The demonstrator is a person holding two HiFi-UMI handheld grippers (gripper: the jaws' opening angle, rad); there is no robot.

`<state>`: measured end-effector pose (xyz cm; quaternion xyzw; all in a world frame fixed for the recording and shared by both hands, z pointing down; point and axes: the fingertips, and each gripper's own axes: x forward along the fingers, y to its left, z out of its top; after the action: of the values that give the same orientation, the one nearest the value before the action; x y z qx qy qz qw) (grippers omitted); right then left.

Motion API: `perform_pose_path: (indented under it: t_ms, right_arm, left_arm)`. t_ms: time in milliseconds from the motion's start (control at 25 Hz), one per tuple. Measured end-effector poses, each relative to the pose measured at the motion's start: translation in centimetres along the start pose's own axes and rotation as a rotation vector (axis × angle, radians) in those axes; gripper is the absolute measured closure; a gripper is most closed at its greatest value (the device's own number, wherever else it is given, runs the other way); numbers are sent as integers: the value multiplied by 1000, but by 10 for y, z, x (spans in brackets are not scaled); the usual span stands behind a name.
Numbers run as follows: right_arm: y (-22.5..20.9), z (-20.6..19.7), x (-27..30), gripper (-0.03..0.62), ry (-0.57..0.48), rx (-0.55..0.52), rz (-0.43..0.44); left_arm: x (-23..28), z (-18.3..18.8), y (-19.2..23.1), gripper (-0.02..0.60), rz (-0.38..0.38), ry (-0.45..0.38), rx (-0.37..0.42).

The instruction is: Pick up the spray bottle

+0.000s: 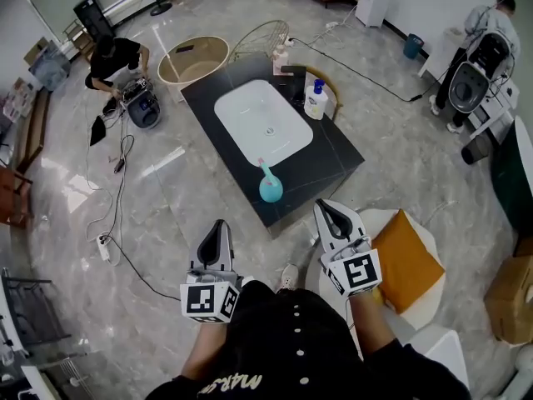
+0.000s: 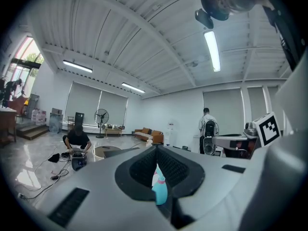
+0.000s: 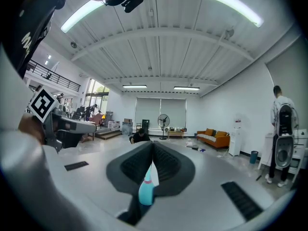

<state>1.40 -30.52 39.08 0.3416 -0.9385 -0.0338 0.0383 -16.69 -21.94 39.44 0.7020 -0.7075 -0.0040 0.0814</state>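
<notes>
The teal spray bottle (image 1: 269, 186) is standing upright at the near edge of the dark table (image 1: 337, 158), just beside the near end of the white basin (image 1: 262, 122) that is sitting sunk in the table top. We are seeing it ahead of both claws and apart from them. In the left gripper view the spray bottle (image 2: 160, 189) is showing through the slit below the closed tips, and in the right gripper view the spray bottle (image 3: 146, 190) is showing the same way. We are holding the left claw (image 1: 221, 225) with its jaws pressed together and nothing between them. The right claw (image 1: 321, 207) is beside it, jaws likewise together and gripping nothing. Both are pointing towards the table. Near the table's far side a white pump bottle (image 1: 315, 100) is standing. An orange cushion (image 1: 406, 261) is lying on a white seat (image 1: 385, 220) at our right. On the floor beyond the table a person in black (image 1: 115, 57) is crouching over some gear, and another person (image 1: 487, 23) is standing at the far right
</notes>
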Motion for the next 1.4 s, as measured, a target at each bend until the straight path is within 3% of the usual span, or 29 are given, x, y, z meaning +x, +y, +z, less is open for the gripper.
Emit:
perform_pose_path:
  t_ms: [440, 560, 720, 880, 1120, 1400]
  right_arm:
    - [10, -38, 59, 599, 94, -1, 61]
    - [11, -69, 79, 595, 166, 0, 93]
    - [20, -125, 108, 424, 280, 24, 145]
    - [27, -169, 139, 364, 326, 37, 199]
    - [44, -192, 181, 327, 269, -7, 275]
    - [38, -204, 200, 356, 205, -36, 214]
  left_arm:
    - [44, -17, 31, 565, -37, 77, -30]
    - [57, -30, 41, 565, -43, 104, -43]
    - [65, -69, 59, 565, -40, 188, -79]
    - [66, -110, 74, 565, -14, 273, -110]
    - [60, -161, 92, 565, 30, 385, -153]
    - [56, -191, 91, 565, 37, 431, -166]
